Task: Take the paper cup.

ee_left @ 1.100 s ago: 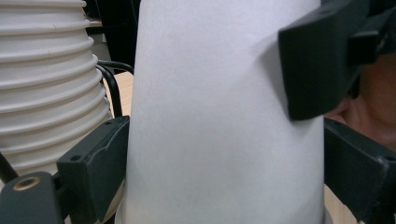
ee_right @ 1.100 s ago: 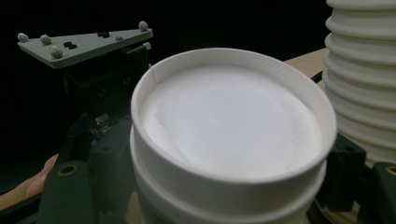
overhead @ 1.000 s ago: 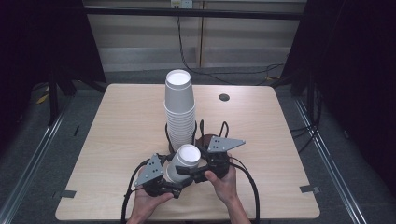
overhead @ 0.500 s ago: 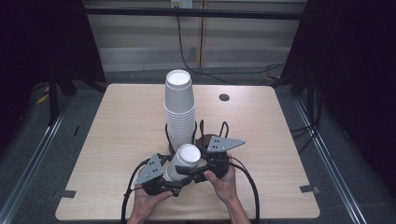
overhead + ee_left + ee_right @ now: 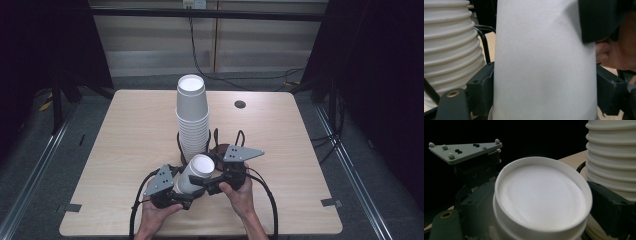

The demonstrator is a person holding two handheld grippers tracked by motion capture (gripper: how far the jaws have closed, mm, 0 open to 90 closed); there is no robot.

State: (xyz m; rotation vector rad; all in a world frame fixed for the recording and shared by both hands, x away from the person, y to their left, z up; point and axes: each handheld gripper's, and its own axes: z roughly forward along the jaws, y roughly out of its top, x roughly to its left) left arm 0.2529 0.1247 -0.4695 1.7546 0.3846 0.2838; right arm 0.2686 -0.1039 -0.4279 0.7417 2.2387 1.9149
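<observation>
A white paper cup [image 5: 197, 172] lies tilted between both hands near the table's front edge, base up. In the left gripper view my left gripper [image 5: 545, 92] has just been closing, and its black jaws now press the cup's wall [image 5: 544, 62] on both sides. My right gripper [image 5: 541, 210] holds the same cup near its recessed base [image 5: 541, 195], a jaw tight against each side. From above, the left gripper [image 5: 186, 189] sits at the cup's lower left and the right gripper [image 5: 211, 183] at its right. A second rim under the base suggests nested cups.
A tall stack of white cups [image 5: 192, 117] stands upright mid-table, just beyond the grippers. Black cables [image 5: 216, 137] loop around its foot. A small dark round hole [image 5: 240, 104] marks the wooden table [image 5: 130, 130] at the back right.
</observation>
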